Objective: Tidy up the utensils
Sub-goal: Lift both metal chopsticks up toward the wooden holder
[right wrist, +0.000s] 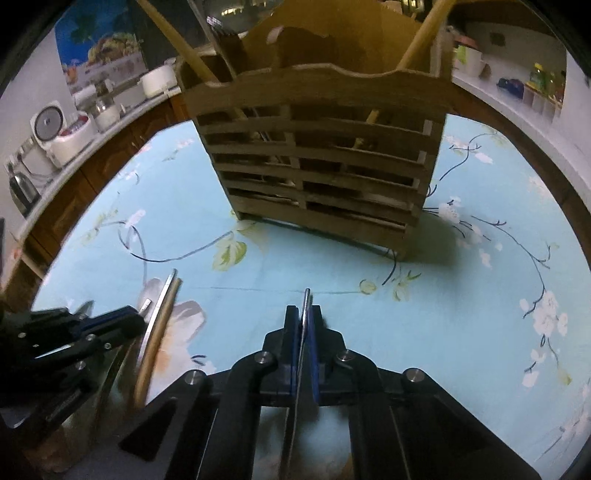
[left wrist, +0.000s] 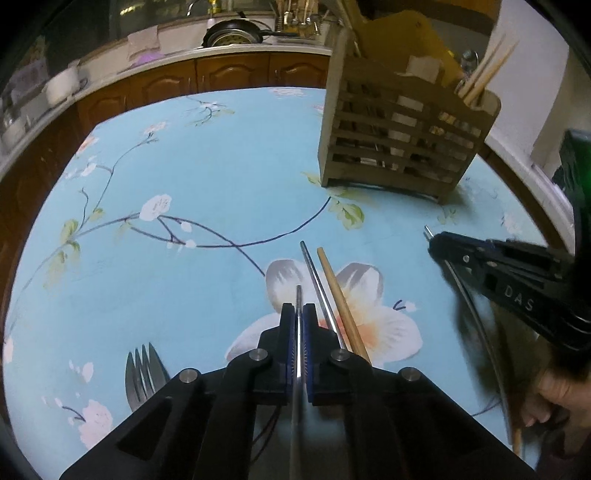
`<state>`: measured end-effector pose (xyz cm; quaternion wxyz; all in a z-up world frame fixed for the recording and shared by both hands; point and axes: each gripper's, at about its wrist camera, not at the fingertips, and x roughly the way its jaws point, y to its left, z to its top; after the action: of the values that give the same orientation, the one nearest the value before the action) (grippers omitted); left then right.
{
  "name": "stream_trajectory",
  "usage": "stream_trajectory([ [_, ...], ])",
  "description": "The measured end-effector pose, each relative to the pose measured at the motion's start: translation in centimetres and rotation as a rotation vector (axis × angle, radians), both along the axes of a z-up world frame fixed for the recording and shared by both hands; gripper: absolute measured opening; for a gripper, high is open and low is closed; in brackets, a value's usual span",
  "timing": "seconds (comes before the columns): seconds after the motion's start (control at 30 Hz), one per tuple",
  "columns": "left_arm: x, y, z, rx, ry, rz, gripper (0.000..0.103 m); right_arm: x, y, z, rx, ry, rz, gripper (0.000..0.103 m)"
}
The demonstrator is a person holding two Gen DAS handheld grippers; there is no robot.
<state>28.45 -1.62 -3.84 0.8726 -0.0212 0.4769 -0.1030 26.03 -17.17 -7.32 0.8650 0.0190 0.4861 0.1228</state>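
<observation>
The wooden utensil holder [right wrist: 317,155] stood straight ahead of the right gripper [right wrist: 304,317], nearer it than the left gripper [left wrist: 299,314], each clamping a metal utensil lengthwise between its fingers.

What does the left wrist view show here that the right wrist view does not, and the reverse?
Left wrist only: a fork lying on the floral tablecloth, plus a pan by the far counter. Right wrist only: a rice cooker on the counter. Both: the wooden utensil holder, a metal chopstick and wooden chopstick lying side by side, and the left gripper and right gripper, each shut on a thin metal utensil.
</observation>
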Motion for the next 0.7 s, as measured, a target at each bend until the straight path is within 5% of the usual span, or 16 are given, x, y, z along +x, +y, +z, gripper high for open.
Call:
stream_trajectory([
  [0.43,-5.8,4.5,7.1,-0.188,-0.153,0.038,0.002,-5.2,-3.1,8.8,0.198,-0.172,-0.044,0.004],
  [0.7,-10.8,6.8,12.2,-0.258,-0.268,0.023,0.002,-7.4,-3.7,13.7,0.220,-0.294,-0.051,0.004],
])
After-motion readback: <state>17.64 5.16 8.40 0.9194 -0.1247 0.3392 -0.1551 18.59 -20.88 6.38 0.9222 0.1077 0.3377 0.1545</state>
